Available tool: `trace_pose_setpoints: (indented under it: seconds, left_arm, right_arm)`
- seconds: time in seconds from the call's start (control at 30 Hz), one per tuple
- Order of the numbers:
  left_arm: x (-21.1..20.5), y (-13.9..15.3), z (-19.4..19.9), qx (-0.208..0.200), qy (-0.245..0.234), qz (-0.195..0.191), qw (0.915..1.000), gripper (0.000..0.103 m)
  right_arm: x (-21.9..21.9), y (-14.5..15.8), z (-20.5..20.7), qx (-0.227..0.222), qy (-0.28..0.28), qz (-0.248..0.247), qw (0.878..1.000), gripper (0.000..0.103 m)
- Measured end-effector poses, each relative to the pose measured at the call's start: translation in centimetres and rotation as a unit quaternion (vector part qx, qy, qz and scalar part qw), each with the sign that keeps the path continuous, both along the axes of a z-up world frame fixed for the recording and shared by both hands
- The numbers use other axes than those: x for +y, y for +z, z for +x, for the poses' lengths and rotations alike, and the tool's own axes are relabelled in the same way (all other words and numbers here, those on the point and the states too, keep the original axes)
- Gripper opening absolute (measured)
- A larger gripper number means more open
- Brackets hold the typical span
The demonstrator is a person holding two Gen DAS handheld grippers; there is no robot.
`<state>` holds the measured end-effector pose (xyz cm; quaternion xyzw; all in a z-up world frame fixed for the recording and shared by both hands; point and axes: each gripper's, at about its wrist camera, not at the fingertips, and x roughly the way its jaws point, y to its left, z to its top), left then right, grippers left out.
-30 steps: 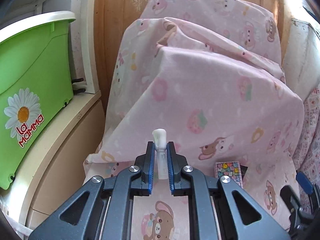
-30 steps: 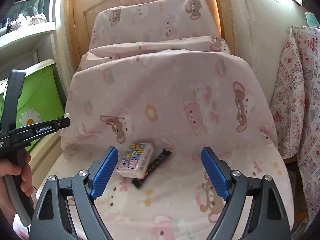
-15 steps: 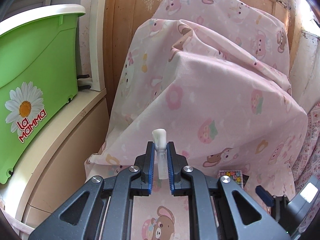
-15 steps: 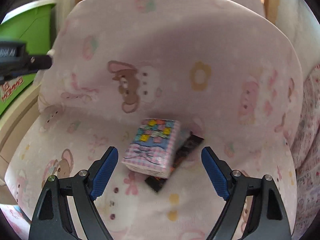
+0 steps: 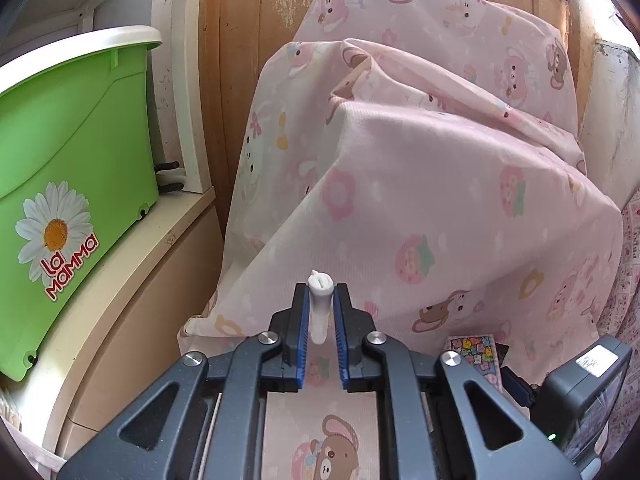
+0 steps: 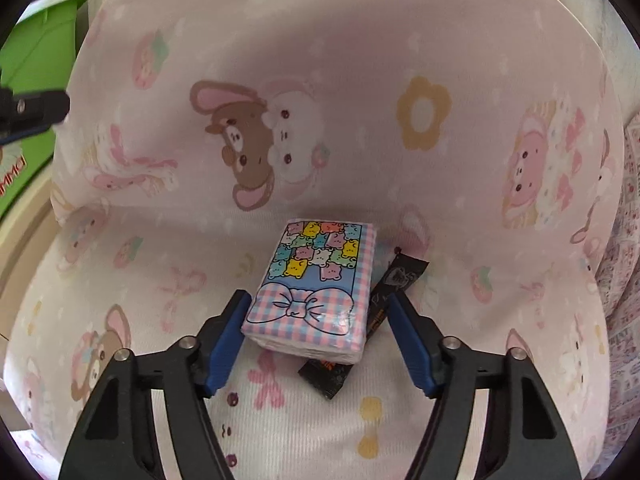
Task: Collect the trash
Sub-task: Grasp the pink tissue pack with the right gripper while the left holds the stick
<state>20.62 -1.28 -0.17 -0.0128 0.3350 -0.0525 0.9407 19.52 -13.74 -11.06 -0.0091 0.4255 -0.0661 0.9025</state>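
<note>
My left gripper [image 5: 321,298] is shut on a small white plastic piece [image 5: 320,304], held above the seat of a chair covered in pink cartoon fabric [image 5: 420,184]. My right gripper [image 6: 318,304] is open, its blue pads on either side of a pastel tissue pack [image 6: 316,288] printed with bears and a bow. The pack lies on the seat on top of a black wrapper [image 6: 384,300]. The left pad sits close to the pack's corner. The pack also shows in the left wrist view [image 5: 474,354], with the right gripper's body beside it.
A green bin [image 5: 68,184] with a daisy label stands on a cream cabinet [image 5: 132,280] left of the chair. A wooden door [image 5: 236,40] is behind the chair. A patterned cloth [image 6: 626,240] hangs at the right.
My right gripper has moved down and forward to the tissue pack and narrowed around it. My left gripper has shifted slightly, still holding the white piece.
</note>
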Motion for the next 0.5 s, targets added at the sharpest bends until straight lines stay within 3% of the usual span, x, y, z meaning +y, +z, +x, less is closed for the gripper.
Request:
trace_pose_setpoints:
  seconds: [0.03,0.17,0.33,0.5]
  left_arm:
    - [0.0,0.0,0.0,0.001,-0.002,-0.002,1.0,0.011]
    - [0.2,-0.1,0.0,0.006,-0.004,-0.011,0.9999,0.011]
    - [0.6,0.1,-0.2,0.005,-0.004,-0.018,0.9998,0.011]
    - [0.6,0.5,-0.7,-0.007,-0.009,-0.011,0.9999,0.011]
  right_arm:
    - [-0.3,0.2,-0.1,-0.004,0.0,0.003,1.0,0.055]
    - [-1.7,1.2,-0.4,-0.016,0.014,0.039,0.999,0.054]
    - [-5.1,2.8,-1.6,-0.03,0.017,0.13,0.991,0.054]
    - [-8.1,3.6,-2.4,-0.009,0.049,0.152,0.987,0.054]
